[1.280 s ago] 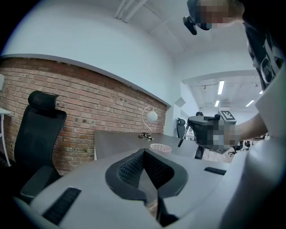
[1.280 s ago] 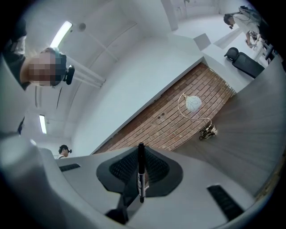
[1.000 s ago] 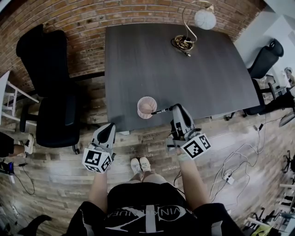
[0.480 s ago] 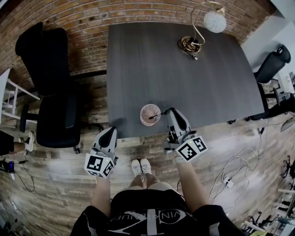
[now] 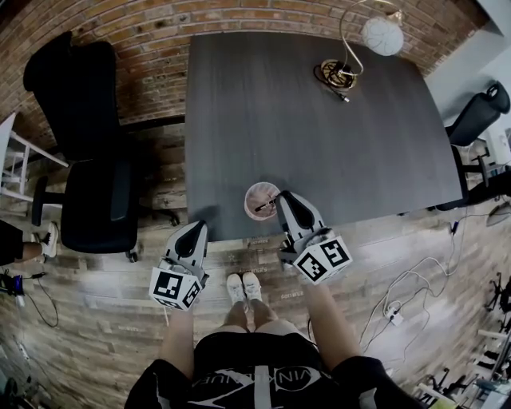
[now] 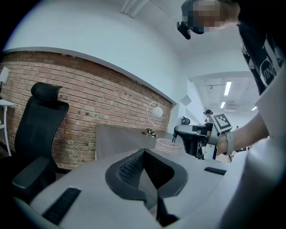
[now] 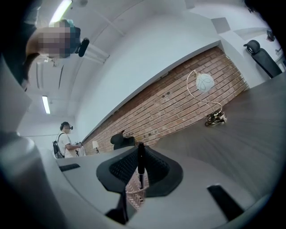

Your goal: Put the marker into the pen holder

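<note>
Right hand-held gripper point(image 5: 282, 201) over grey table point(image 5: 303, 128)

Counter point(image 5: 319, 144): dark, matt wood grain.
Pen holder point(image 5: 254, 194): fine open mesh.
Marker point(image 7: 140, 156): smooth, dark.
Wall point(image 5: 144, 24): rough brick.
Floor point(image 5: 96, 319) under you: worn wood planks.

The person wears a black short-sleeved T-shirt point(image 5: 239, 351) with white lettering across the chest, at six o'clock in the head view. A pair of white shoes point(image 5: 243, 286) shows just beyond it toward twelve. A grey strap point(image 6: 229, 142) circles the right wrist. The pale grey plastic left gripper point(image 5: 194, 229) and the matching right gripper point(image 5: 281, 200) have wedge-shaped shells lined with black ribbed pads point(image 6: 129, 172). Each carries a white cube printed with black square markers point(image 5: 176, 287) at its six o'clock end.
</note>
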{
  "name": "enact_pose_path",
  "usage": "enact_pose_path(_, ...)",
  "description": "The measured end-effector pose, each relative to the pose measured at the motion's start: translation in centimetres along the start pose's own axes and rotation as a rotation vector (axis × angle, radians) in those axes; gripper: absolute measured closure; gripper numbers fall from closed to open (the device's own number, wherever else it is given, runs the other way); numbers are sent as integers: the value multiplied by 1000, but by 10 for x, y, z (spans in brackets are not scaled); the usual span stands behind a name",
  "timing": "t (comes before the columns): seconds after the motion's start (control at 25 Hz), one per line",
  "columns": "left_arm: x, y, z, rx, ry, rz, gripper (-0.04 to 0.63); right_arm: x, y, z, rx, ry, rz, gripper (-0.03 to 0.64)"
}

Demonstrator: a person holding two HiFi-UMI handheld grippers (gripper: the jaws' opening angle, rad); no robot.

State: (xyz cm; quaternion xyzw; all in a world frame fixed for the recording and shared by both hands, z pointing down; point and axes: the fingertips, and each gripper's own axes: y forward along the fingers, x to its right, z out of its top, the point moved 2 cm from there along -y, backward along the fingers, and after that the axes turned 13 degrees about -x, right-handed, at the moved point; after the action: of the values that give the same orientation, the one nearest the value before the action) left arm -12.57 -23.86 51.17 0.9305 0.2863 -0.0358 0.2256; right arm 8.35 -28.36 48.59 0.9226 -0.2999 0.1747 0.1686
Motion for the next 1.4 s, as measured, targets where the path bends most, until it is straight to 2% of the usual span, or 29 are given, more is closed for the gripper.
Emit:
enact_pose_path(0.4, 6, 4, -12, -11, -9, -13, 583, -6, 13, -13, -82, -85, 6, 565)
enact_pose_path(0.72, 2, -4, -14, -15, -36, 10, 581, -13, 20, -22, -133, -121, 16, 565)
enact_pose_path(1.16, 2, -7, -20, -9, -33, 14, 583, -12, 20, -24, -163, -192, 0, 565)
enact_pose_path(1.4, 2, -10, -18, -13, -37, 14, 583, -12, 19, -23, -162, -188, -15, 565)
